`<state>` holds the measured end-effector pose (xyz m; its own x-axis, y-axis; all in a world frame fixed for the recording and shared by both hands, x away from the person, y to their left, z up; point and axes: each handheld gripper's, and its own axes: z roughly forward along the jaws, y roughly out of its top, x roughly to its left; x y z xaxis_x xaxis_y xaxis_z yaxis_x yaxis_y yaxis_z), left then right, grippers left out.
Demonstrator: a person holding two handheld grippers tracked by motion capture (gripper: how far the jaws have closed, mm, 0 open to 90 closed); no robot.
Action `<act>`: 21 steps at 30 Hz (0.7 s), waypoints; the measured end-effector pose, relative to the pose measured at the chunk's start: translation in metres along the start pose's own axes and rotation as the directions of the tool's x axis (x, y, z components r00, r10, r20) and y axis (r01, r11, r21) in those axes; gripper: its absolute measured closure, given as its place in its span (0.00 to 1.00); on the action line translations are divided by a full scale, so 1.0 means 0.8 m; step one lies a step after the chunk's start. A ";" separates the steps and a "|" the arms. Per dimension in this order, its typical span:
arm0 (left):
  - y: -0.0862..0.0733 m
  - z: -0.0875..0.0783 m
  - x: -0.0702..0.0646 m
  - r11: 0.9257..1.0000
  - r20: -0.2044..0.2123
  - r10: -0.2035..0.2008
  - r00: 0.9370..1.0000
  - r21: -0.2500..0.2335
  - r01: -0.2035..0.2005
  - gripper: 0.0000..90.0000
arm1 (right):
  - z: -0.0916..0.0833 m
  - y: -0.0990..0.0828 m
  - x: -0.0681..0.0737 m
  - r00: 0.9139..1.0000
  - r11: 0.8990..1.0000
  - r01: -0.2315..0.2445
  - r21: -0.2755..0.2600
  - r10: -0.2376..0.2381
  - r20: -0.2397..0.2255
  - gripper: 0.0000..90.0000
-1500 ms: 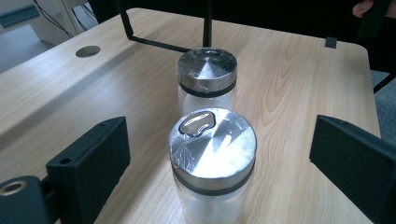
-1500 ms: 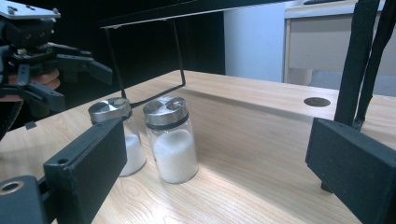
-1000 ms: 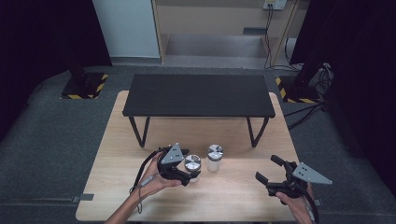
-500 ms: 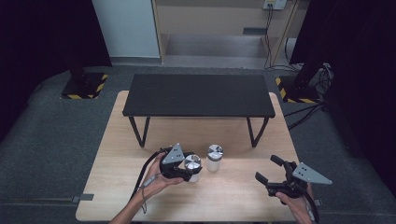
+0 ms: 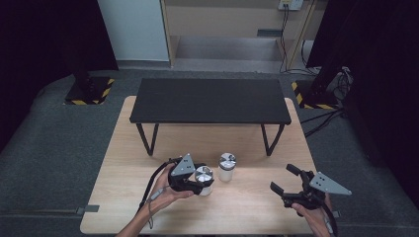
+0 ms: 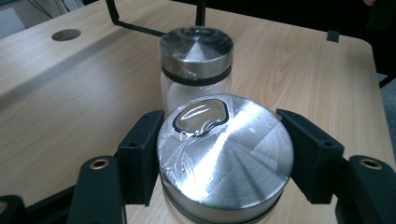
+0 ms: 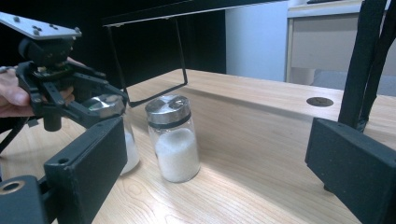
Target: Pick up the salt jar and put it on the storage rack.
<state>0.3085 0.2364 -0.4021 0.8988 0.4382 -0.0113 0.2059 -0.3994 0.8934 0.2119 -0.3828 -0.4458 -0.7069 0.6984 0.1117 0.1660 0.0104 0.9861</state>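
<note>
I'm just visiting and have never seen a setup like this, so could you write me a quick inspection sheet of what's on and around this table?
Surface: light wooden table, with a low black shelf standing on its far half.
Job's things: two glass jars with metal lids; the near jar sits between the left gripper's jaws, the far jar stands free beside it, part-filled with white powder.
Clutter: nothing seen.
Grippers: left gripper has a jaw on either side of the near jar's lid; right gripper open, holding nothing.
Cables: one trails from the left gripper; more lie on the floor at right.
Surroundings: grey floor, yellow-black striped stand bases, dark curtains.
</note>
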 end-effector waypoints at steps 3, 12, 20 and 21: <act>0.006 -0.009 -0.001 1.000 0.003 -0.001 1.000 -0.015 0.001 0.38 | 0.000 0.000 0.000 1.000 1.000 -0.001 -0.001 0.001 0.000 0.06; 0.032 -0.046 0.002 0.999 0.014 0.028 1.000 -0.034 -0.027 0.38 | 0.000 0.000 0.000 1.000 1.000 -0.002 -0.001 0.002 0.000 0.06; 0.055 -0.081 0.001 0.997 0.017 0.036 0.999 -0.075 -0.034 0.38 | 0.000 0.000 0.000 1.000 1.000 -0.002 -0.001 0.002 -0.001 0.06; 0.059 -0.087 0.001 0.996 0.021 0.039 0.999 -0.078 -0.038 0.38 | 0.000 0.000 0.000 1.000 1.000 -0.003 -0.001 0.003 -0.001 0.06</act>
<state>0.2923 0.2737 -0.3287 0.9141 0.4051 0.0145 0.1410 -0.3512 0.9256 0.2122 -0.3829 -0.4461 -0.7068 0.6980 0.1148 0.1678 0.0077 0.9858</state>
